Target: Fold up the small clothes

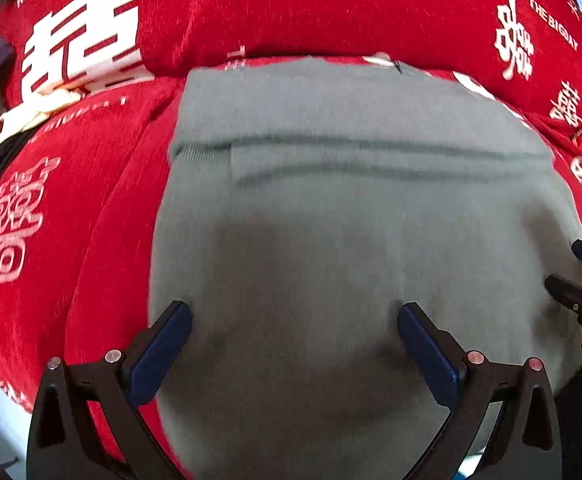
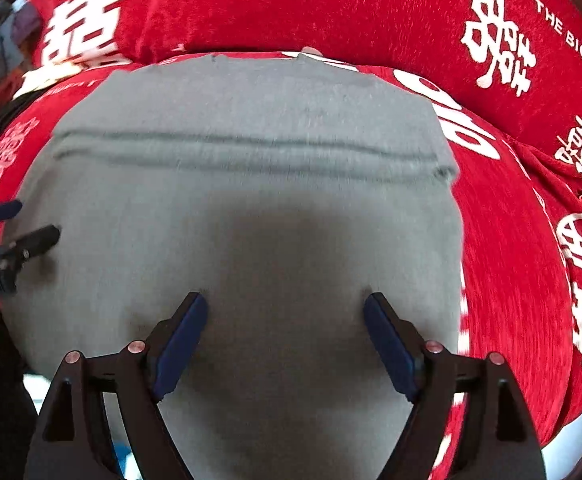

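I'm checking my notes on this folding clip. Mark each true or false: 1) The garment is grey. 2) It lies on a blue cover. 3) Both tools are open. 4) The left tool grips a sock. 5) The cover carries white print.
1) True: the grey garment is spread flat.
2) False: it lies on a red cover.
3) True: the left tool and right tool both stand open over the cloth.
4) False: nothing is between its pads; no sock shows.
5) True: white characters and lettering.
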Available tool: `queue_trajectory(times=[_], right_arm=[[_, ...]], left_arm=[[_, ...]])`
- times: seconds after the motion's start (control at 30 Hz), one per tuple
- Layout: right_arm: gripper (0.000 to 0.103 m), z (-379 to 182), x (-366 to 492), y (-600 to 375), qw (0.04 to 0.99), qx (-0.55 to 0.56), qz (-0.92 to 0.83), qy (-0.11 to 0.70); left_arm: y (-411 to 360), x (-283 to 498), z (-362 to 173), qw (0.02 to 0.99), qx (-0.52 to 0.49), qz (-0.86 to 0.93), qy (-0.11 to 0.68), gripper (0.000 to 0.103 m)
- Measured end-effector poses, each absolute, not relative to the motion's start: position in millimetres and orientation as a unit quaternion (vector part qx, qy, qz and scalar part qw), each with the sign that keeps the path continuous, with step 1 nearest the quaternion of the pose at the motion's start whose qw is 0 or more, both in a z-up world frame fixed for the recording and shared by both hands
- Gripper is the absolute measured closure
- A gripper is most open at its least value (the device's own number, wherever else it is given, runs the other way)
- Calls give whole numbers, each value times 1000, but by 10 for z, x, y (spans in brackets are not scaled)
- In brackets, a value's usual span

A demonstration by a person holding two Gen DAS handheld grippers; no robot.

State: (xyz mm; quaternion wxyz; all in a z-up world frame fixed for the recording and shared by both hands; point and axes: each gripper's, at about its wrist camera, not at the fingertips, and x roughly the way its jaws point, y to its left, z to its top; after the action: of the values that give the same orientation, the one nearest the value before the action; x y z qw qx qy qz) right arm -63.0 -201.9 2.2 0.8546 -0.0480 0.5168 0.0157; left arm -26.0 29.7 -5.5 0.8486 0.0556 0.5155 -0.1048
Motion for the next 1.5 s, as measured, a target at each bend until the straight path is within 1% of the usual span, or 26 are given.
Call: queue_trajectory(times=[0.1,0.13,0.2,0.27,0.37,0.5,0.6,0.7,0.73,0.8,0.9,1.03,1.2,1.27,1.3,1.4,1.5], right_arm=[[17,-33,-1001,-2023,862,-68,28,501],[14,-55,-1114,-2029,863,-75,31,499],[14,-89,-1298,-2032,863,-86,37,497],[14,-99,-1352,-2012,853,-99,38,511],[14,-25,-1243,-1988,833,-89,51,543],[14,215,-806,-1933,859,-49,43,508],[14,237,-427,-1808,858,-45,41,509],[14,83,-95,-1632,829,-78,47,551],[14,78,-86,-1607,831,-81,48,549],[14,89,-167,-1598,839,-80,51,536],[14,60,-482,-1700,859,-76,72,502],[14,-6,-1065,-1780,859,-159,124,470],[14,-108,-1588,-1987,826,-250,158,479],[14,-136,-1721,-1962,807,-313,159,475],[14,-99,-1807,-1900,803,-346,164,457],[14,23,-1940,-1601,799,-401,217,391],[14,28,-1895,-1224,790,-424,275,347]], left_arm=[[351,-446,-110,838,65,-107,532,0],[348,-498,-124,835,68,-106,536,0],[349,-563,-135,822,74,-103,555,0],[333,-568,-102,815,68,-111,564,0],[251,-506,10,826,69,-115,547,0],[-23,-221,174,840,71,-128,522,0],[-203,70,145,834,64,-128,533,0],[-266,239,2,818,57,-117,560,0],[-265,242,-54,815,61,-113,565,0],[-254,128,-45,825,76,-119,547,0],[-178,-106,-54,820,87,-131,551,0],[-62,-423,-115,798,115,-149,572,0],[58,-779,-225,761,223,-171,585,0],[69,-872,-158,769,246,-186,560,0],[48,-936,-82,776,253,-211,538,0],[-158,-1043,57,778,273,-287,488,0],[-451,-1039,-28,763,311,-329,461,0]])
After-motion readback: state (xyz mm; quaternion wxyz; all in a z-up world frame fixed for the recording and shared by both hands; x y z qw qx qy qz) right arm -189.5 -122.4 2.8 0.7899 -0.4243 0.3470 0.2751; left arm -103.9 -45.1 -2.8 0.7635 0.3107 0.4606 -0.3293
